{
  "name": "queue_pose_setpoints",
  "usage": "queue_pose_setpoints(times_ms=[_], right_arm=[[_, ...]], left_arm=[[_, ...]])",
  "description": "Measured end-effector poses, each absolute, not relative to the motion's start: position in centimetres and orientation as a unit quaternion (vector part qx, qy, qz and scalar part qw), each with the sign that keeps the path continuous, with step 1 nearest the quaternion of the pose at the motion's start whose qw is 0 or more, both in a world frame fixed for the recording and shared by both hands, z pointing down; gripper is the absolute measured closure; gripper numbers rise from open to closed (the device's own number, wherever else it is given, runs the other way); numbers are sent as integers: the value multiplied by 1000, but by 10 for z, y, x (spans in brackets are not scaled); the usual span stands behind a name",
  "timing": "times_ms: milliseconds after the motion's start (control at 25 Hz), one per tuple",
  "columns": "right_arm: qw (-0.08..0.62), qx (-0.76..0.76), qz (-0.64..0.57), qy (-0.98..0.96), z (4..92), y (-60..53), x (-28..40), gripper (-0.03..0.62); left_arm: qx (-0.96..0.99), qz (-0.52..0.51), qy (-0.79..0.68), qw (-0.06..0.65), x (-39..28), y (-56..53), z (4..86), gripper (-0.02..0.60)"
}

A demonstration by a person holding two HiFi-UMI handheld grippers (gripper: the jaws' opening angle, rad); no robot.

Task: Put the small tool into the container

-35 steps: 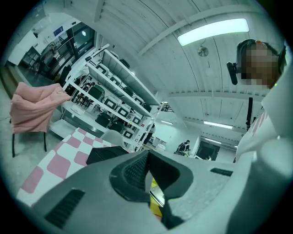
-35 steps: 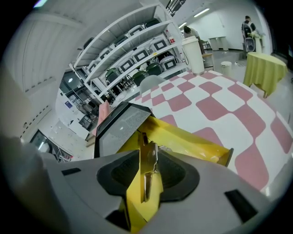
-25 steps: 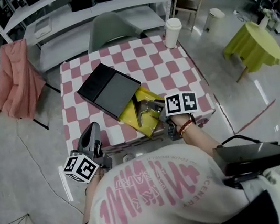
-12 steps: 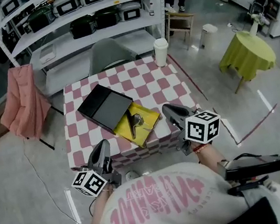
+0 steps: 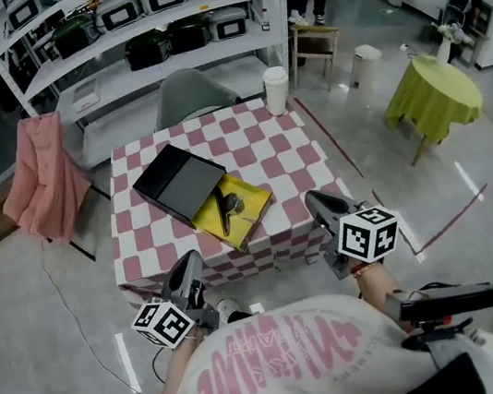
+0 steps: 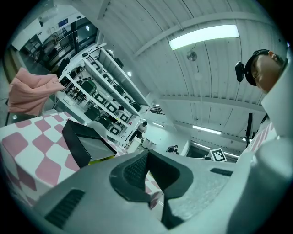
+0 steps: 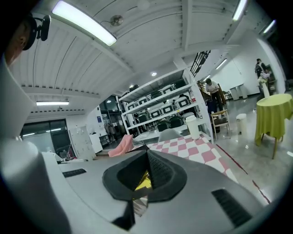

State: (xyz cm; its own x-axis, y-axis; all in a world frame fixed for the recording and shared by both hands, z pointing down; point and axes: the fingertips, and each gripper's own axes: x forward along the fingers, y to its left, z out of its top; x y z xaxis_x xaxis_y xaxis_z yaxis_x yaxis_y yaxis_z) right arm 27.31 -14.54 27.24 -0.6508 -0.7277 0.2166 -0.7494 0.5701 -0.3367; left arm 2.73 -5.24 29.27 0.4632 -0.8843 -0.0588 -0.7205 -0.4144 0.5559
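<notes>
Right tool back off table, near-level, jaws just closed empty; left tool shut.

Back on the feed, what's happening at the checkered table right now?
The small tool lies inside the yellow container on the table, a black lid against its far end. The person holds both grippers near the table's front edge: left gripper shut and empty, right gripper shut, its jaws just closed on nothing.

White shelving stands behind the checkered table.
</notes>
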Motion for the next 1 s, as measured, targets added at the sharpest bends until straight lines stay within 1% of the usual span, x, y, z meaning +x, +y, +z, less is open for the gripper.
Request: queue_pose_setpoints(times_ms=[680,1000], right_arm=[[54,423,209,-880,302,-115,287,588],[62,423,195,-883,292,-110,285,588]], left_arm=[[822,-163,-487,244,40,-29,307,574],[826,-169,-482,238,43,-25,295,574]])
